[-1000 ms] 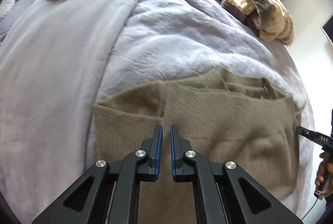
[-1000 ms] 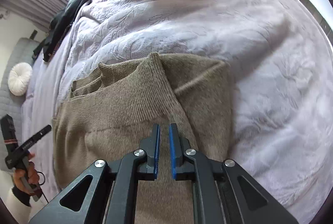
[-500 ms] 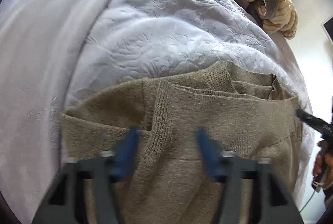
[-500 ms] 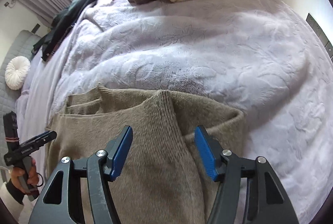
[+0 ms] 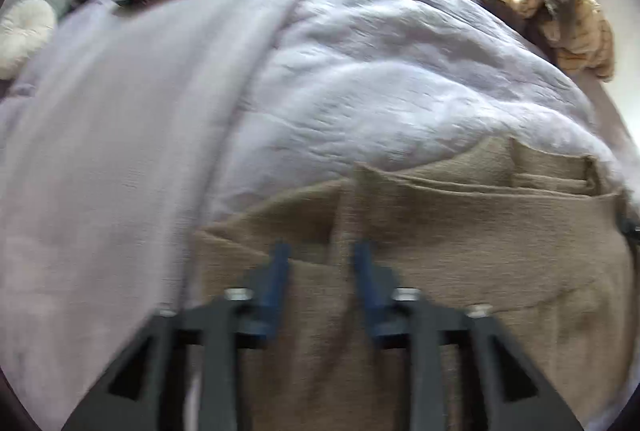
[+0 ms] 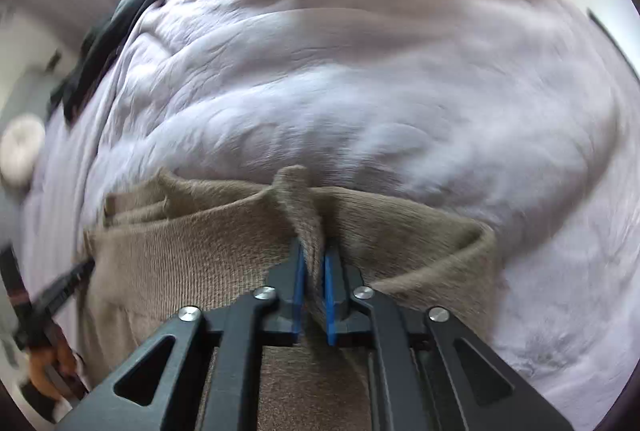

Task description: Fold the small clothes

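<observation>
Sweater [image 6: 224, 251], tan and half folded, is lying on the lavender bed [image 6: 360, 91]. My right gripper [image 6: 313, 271] is pinching a raised ridge of knit after closing its jaws, probably to lift that edge. My left gripper [image 5: 322, 263] is spreading its jaws astride a fold, nothing pinched yet.

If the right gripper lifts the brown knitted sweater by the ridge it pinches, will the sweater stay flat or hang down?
It will probably hang down: the brown knitted sweater already bunches into a soft ridge between the closed blue pads of the right gripper. Its folded layers lie loose, so they may slip open. The plush bedspread might drag slightly on the knit.
</observation>
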